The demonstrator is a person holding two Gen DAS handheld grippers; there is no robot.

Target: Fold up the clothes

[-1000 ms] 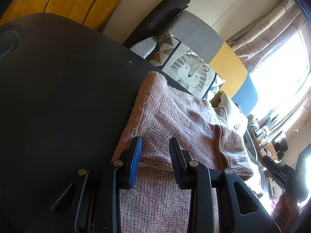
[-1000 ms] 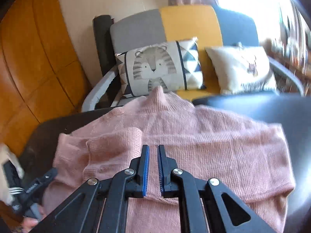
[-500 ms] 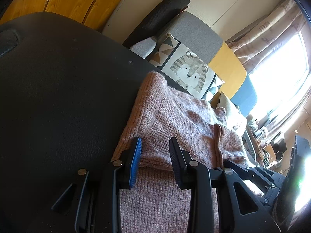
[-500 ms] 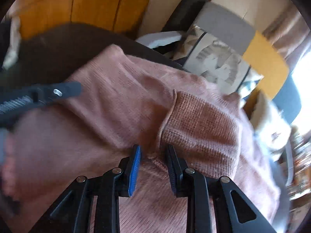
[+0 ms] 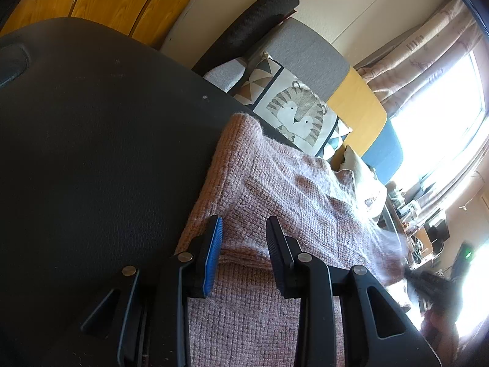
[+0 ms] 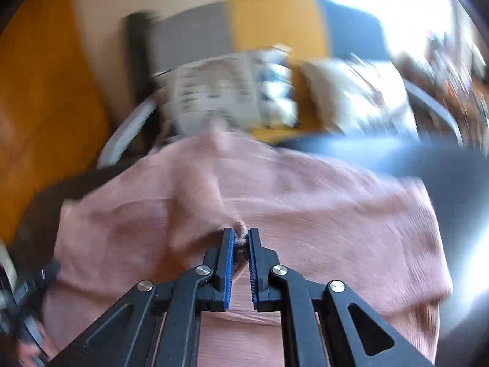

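Since half a second ago the right tool [image 6: 241, 238] has swung round and closed on a pinch of the pink sweater [image 5: 275, 189], lifting a ridge of knit; the left tool [image 5: 244, 235] stays parted above the folded sleeve edge. The sweater lies on the black desk [image 5: 91, 153]. A fold seems under way (carry the pinched part across, laying it flat). Only the left view is sharp; only the right shows the grip.

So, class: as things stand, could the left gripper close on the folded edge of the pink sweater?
Probably yes. The left gripper is open, its fingers straddling the pink sweater at its folded edge, with nothing between them. The right gripper pinches another part, out of the way.
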